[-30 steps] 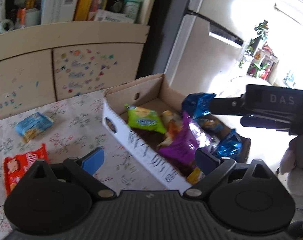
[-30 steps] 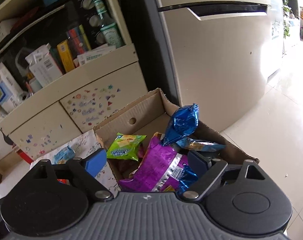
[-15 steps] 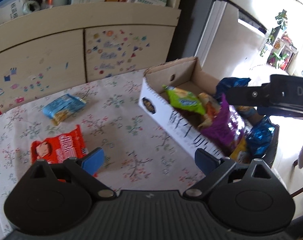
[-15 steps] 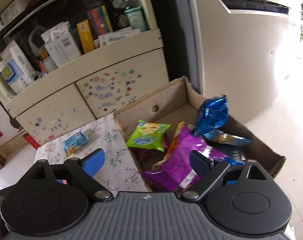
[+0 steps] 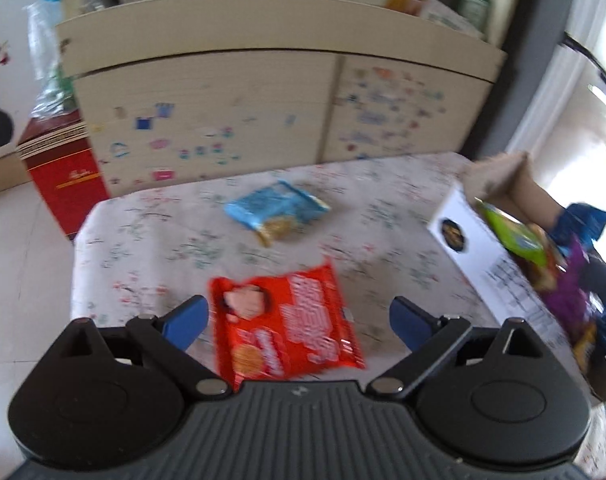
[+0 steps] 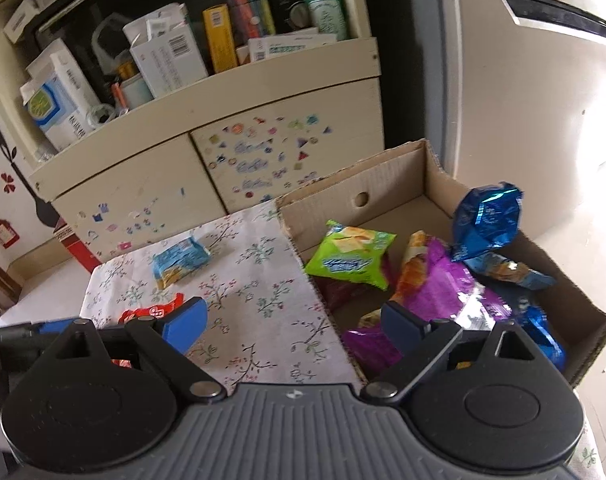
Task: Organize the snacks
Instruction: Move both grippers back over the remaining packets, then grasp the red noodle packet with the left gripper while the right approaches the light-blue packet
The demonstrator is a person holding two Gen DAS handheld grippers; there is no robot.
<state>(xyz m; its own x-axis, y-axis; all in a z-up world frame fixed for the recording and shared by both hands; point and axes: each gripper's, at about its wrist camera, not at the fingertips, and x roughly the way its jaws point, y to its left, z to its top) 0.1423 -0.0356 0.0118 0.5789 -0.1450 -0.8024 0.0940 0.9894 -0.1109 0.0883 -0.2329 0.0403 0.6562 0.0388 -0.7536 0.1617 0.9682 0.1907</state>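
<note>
The left tool (image 5: 297,322) hangs over the bench (image 5: 151,236), which wears a flowered cloth; its blue fingers (image 5: 183,322) stand wide apart with nothing pressed between them, and the red snack packet (image 5: 287,328) lies flat on the cloth in the gap below them, close to the bench's near edge; the picture from this side is smeared by motion, so finer print on the packet cannot be read; farther back on the cloth, well apart from the red one, lies a light blue snack packet (image 5: 275,210); the cardboard box (image 5: 475,248) sits at the right end of the bench, its white printed side facing the cloth; the right tool (image 6: 293,326) is held above the seam where cloth meets the box, its jaws opening and nothing caught between them; one finger (image 6: 185,322) shows over the cloth and the other over the box's contents; inside the box a green packet (image 6: 349,258) rests against the back half, a purple bag (image 6: 443,288) lies beside it toward the front, and a shiny blue bag (image 6: 487,220) stands up near the far wall; behind the bench stands a cream cabinet (image 6: 151,184) with coloured stickers on its doors and a shelf of cartons and bottles above; a red carton (image 5: 63,172) stands on the floor at its left.
</note>
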